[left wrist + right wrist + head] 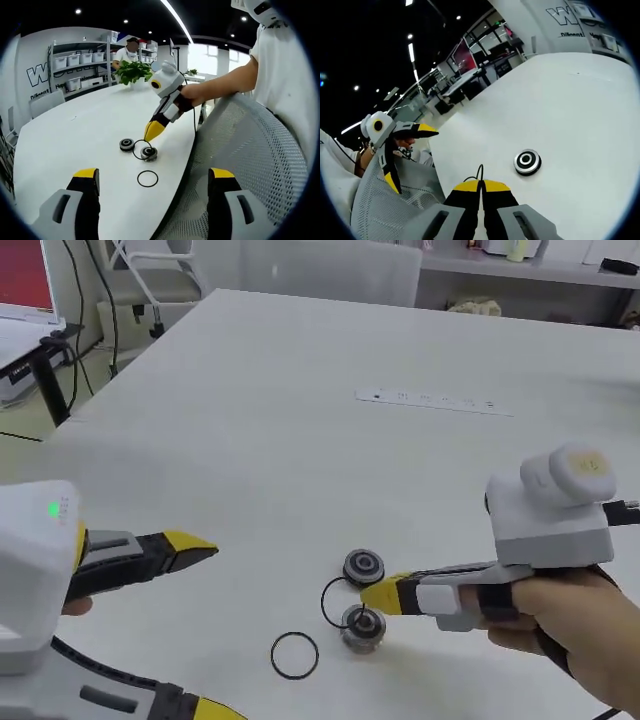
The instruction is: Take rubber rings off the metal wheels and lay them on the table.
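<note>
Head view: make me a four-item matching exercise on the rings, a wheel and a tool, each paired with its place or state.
Things
1. loose black rubber ring
2. second black rubber ring
3. far silver metal wheel
4. left tool

States
A. jaws wide open, holding nothing
B. pinched in the shut right tool
C. lying flat alone on the white table, nearest the person
D. sitting ungripped beside the shut tool's tips

Pairs: 1-C, 2-B, 3-D, 4-A

The white table bears a metal wheel, a second wheel at its six o'clock, and a loose rubber ring at eight.
</note>
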The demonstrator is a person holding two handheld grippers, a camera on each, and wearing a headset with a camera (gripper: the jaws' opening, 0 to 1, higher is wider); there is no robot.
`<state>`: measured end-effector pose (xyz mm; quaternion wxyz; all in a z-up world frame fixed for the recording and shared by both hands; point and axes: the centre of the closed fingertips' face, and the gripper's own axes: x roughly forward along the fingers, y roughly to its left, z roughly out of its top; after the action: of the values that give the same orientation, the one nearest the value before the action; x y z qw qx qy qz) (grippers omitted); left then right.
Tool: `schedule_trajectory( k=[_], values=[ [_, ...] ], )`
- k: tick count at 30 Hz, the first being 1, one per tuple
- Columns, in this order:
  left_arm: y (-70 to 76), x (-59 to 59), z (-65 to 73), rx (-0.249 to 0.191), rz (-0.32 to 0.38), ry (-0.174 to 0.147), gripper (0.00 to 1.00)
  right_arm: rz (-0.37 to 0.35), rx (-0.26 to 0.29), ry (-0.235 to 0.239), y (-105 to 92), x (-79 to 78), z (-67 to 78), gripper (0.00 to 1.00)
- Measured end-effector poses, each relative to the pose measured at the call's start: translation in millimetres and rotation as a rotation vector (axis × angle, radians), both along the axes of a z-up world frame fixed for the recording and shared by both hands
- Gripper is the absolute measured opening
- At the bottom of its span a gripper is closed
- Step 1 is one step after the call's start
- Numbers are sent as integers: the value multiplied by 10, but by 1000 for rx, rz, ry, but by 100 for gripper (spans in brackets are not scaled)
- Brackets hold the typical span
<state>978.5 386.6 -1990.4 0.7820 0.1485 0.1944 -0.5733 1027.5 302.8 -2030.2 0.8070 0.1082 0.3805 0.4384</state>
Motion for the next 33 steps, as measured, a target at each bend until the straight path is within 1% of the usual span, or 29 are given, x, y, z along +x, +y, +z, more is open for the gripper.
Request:
schedule_trajectory(
  k=[4,6,10,13,14,16,17,19,20,24,26,27,30,33],
  values=[
    [0,12,-5,-6,5,7,89,15,12,-3,60,-41,24,0],
    [-17,-5,-6,-18,0,21,90,25,15,-1,90,-65,23,0],
    [-8,7,-36,-1,0,17,90,48,24,-1,159,-115,25,0],
    [-5,-3,-60,10,-4,23,90,70,34,0,219,-156,25,0],
    [-3,-5,-69,15,-6,23,90,78,35,-3,245,-173,25,0],
    [4,-6,-99,33,-10,22,90,108,35,-30,282,-185,24,0],
    [4,-8,-103,36,-12,22,90,113,35,-30,288,-191,23,0],
    [3,-18,-111,39,-17,25,89,134,36,-48,346,-218,29,0],
    [5,-21,-114,40,-18,27,89,139,37,-49,363,-226,27,0],
    [11,-9,-111,38,-11,24,88,166,32,-52,424,-273,-23,0],
    [10,-9,-108,34,-10,25,88,186,14,-70,451,-301,-76,0],
    [9,-8,-106,32,-9,26,87,203,2,-68,469,-335,-109,0],
    [-2,-12,-86,14,-8,31,87,214,-9,-76,506,-352,-158,0],
    [-1,-4,-78,8,-4,30,87,224,-13,-72,525,-366,-188,0]
  ],
)
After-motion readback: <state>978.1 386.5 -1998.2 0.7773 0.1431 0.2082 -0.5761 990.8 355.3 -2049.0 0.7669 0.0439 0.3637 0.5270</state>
